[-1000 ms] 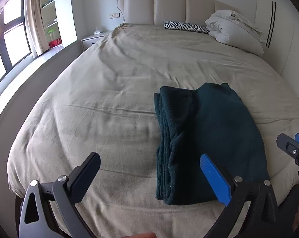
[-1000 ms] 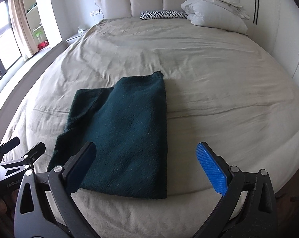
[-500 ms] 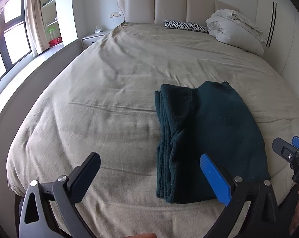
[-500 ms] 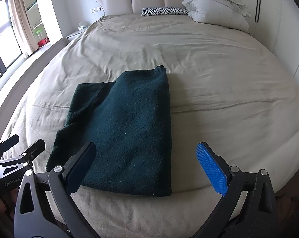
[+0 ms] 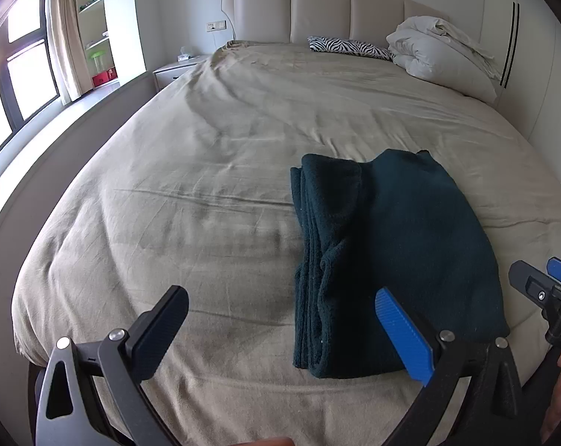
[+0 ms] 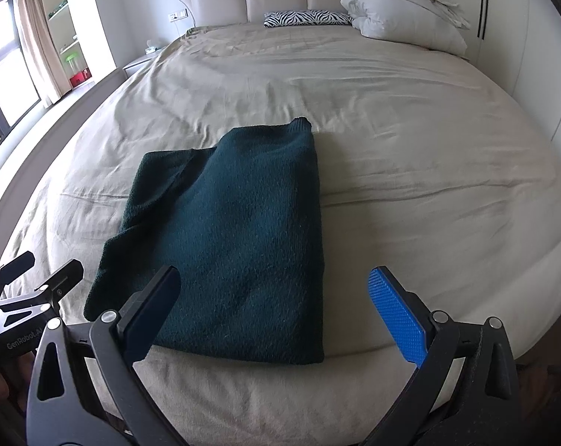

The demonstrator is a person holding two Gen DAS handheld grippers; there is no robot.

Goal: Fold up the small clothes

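Note:
A dark green knitted garment [image 5: 392, 245] lies folded in a neat rectangle on the beige bed sheet [image 5: 206, 193], near the bed's front edge; it also shows in the right wrist view [image 6: 236, 241]. My left gripper [image 5: 280, 319] is open and empty, above the sheet to the left of the garment's near corner. My right gripper [image 6: 276, 304] is open and empty, held over the garment's near edge. Each gripper shows at the side of the other's view: the right one [image 5: 540, 290] and the left one [image 6: 28, 286].
A padded headboard [image 5: 317, 11], a zebra-print pillow [image 5: 347, 46] and a white bundled duvet [image 5: 440, 55] are at the far end of the bed. A nightstand [image 5: 176, 70] and a window [image 5: 20, 63] are on the left. A white wardrobe [image 6: 548, 55] is on the right.
Both grippers have drawn back slightly toward the foot of the bed, staying open. The folded garment has not moved.

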